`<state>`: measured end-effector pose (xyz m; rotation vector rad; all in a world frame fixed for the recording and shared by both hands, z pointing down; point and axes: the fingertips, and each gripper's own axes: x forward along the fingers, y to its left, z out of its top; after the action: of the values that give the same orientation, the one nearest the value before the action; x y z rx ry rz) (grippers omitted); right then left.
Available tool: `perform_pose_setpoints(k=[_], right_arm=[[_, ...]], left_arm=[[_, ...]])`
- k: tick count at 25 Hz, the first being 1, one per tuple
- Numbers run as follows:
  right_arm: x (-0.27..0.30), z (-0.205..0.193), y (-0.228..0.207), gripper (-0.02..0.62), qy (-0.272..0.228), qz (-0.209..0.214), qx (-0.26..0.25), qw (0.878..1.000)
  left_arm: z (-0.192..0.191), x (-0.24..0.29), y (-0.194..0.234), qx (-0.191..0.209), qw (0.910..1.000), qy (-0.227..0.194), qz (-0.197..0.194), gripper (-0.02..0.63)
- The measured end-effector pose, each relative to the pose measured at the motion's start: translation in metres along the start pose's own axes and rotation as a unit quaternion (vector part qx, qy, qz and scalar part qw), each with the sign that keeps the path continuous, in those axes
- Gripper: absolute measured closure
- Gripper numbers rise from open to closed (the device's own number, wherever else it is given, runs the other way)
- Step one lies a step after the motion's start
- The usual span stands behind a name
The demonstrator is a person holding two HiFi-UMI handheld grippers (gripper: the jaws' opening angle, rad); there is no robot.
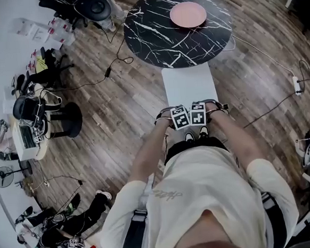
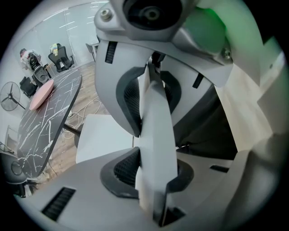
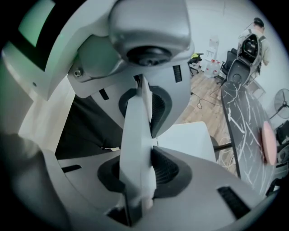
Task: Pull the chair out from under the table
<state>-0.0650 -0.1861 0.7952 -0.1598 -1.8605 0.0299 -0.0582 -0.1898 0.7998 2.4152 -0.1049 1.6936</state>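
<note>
Beside the black marble table (image 1: 148, 35), the white chair (image 1: 189, 86) stands with most of its seat clear of the tabletop, its far end at the rim. My left gripper (image 2: 146, 135) and right gripper (image 3: 140, 144), side by side, each pinch the thin top of the backrest (image 2: 156, 113). If I tug unevenly, that slim edge could slide from the pads, or the chair could twist. Its legs hide beneath the seat, so I can't tell whether floor cables (image 1: 115, 59) might snag them.

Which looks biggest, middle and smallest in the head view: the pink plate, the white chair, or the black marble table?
1. black marble table: largest by far.
2. white chair: its seat shows clearly smaller than the tabletop, though it sits nearer the camera.
3. pink plate: smallest, lying on the table.
</note>
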Motion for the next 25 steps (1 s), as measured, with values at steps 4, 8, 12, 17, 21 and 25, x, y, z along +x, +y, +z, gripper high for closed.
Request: perform_pose_setpoints(k=[4, 8, 12, 17, 21, 25], right_arm=[[0.001, 0.000, 0.006, 0.503, -0.002, -0.002, 0.015, 1.000], [0.003, -0.001, 0.013, 0.500, -0.004, -0.002, 0.034, 0.999], [0.005, -0.003, 0.025, 0.497, -0.003, 0.000, 0.051, 0.999], [0.006, -0.001, 0.038, 0.495, -0.008, 0.001, 0.064, 0.998], [0.005, 0.000, 0.046, 0.495, -0.009, 0.002, 0.068, 0.998], [0.005, 0.000, 0.050, 0.495, -0.012, -0.001, 0.070, 0.997]], left_arm=[[-0.001, 0.000, -0.007, 0.016, 0.9999, 0.001, -0.004, 0.518], [-0.002, 0.003, -0.013, 0.028, 0.9996, 0.003, -0.008, 0.517], [-0.003, 0.004, -0.025, 0.042, 0.9991, 0.004, -0.011, 0.517], [-0.006, 0.003, -0.038, 0.044, 0.9988, 0.006, -0.021, 0.514], [-0.006, 0.003, -0.047, 0.048, 0.9985, 0.006, -0.025, 0.512], [-0.006, 0.003, -0.051, 0.050, 0.9984, 0.006, -0.024, 0.512]])
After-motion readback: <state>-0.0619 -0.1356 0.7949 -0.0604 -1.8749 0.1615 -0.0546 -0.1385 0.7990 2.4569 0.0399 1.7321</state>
